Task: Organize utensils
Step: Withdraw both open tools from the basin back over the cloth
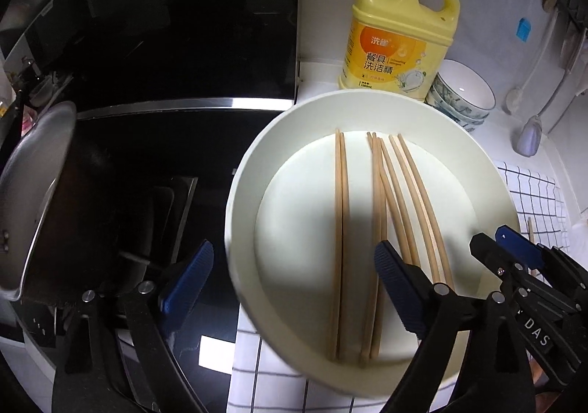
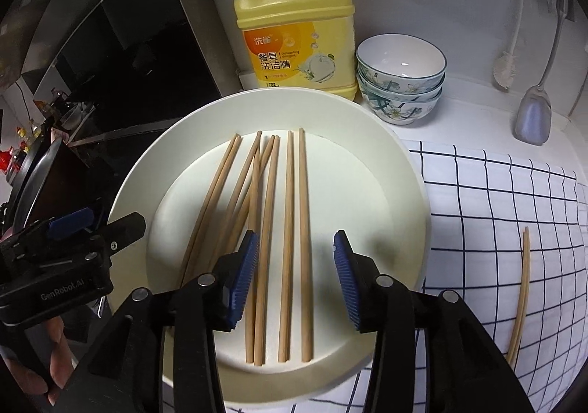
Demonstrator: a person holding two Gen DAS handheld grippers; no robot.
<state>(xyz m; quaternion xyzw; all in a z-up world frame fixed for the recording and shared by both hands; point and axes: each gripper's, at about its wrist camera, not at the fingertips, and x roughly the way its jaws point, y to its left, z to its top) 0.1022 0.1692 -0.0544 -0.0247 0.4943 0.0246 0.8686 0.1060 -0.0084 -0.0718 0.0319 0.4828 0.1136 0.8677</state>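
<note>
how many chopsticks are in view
10, as far as shows. Eight chopsticks lie lengthwise in the white plate, four of them fanned to the left and partly overlapping. One more pair lies on the checked cloth, right of the plate.

Pale matt wooden chopsticks [image 2: 290,229] lie in a smooth cream round plate [image 2: 397,170]; beside it, checked white cloth [image 2: 496,199], behind it a glossy yellow plastic detergent jug [image 2: 305,27].

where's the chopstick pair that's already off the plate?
In the right wrist view, the chopstick pair lies on the checked cloth at the far right, apart from the white plate and right of the right claw.
</note>
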